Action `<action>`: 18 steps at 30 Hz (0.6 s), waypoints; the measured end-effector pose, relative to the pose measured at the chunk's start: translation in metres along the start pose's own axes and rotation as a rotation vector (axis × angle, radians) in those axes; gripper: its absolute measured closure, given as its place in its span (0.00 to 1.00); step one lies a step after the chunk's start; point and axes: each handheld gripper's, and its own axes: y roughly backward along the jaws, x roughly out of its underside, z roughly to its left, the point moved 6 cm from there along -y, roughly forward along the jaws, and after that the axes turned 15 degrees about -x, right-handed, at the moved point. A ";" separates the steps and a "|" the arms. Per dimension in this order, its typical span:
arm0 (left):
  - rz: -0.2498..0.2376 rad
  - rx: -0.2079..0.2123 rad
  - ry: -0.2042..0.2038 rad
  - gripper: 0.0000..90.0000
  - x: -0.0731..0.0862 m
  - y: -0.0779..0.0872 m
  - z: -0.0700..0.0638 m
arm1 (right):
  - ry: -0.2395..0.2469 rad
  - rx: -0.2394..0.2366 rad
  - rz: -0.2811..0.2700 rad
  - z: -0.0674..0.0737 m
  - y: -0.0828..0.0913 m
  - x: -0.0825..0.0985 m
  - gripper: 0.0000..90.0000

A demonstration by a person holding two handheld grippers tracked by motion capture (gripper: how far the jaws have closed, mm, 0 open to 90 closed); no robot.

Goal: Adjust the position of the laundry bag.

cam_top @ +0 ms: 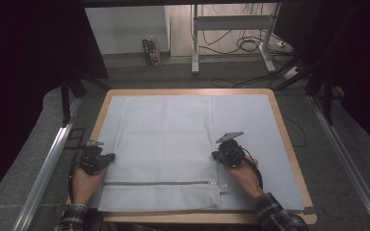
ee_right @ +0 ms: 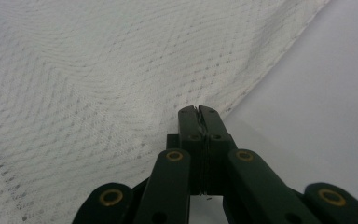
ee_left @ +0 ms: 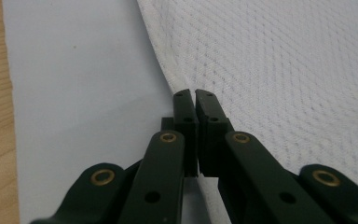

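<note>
So the white mesh laundry bag (cam_top: 164,144) is lying flat in the middle of the surface (cam_top: 289,144), on top of a pale blue-grey mat (cam_top: 250,130). Its zipper (cam_top: 161,183) runs across near the 6 o'clock end, closest to the person, and the rest stretches off toward 12.

Each gripper has one long side edge. The left gripper (cam_top: 110,157) is at the bag's 9 o'clock edge and the right gripper (cam_top: 217,155) at the 3 o'clock edge, roughly level with each other, a bit above the zipper.

In the left gripper view the jaws are pressed together with the hemmed edge of the mesh caught at the tips. Same in the right gripper view: jaws closed tight, a thin bit of fabric visible between the tips. The mesh around both pinch points looks slightly lifted and rippled.

My guess is the matching grips are for handling the bag evenly, like a fold or a lift. Pinching right at the hem makes sense, since mesh stretches and slips.
</note>
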 end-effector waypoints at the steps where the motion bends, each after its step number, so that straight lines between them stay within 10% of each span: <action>1: 0.001 0.003 0.004 0.99 0.000 0.000 0.000 | -0.003 -0.001 0.002 0.000 0.001 0.000 0.99; 14: 0.012 0.033 -0.008 0.99 -0.002 0.002 -0.005 | -0.015 0.000 -0.033 -0.008 0.014 0.002 0.98; 16: 0.014 0.034 -0.010 0.98 -0.002 0.001 -0.005 | -0.022 -0.004 -0.054 -0.008 0.012 -0.001 0.68; 18: 0.013 0.032 -0.012 0.98 -0.002 0.001 -0.005 | -0.027 0.007 -0.039 -0.009 0.005 0.001 0.61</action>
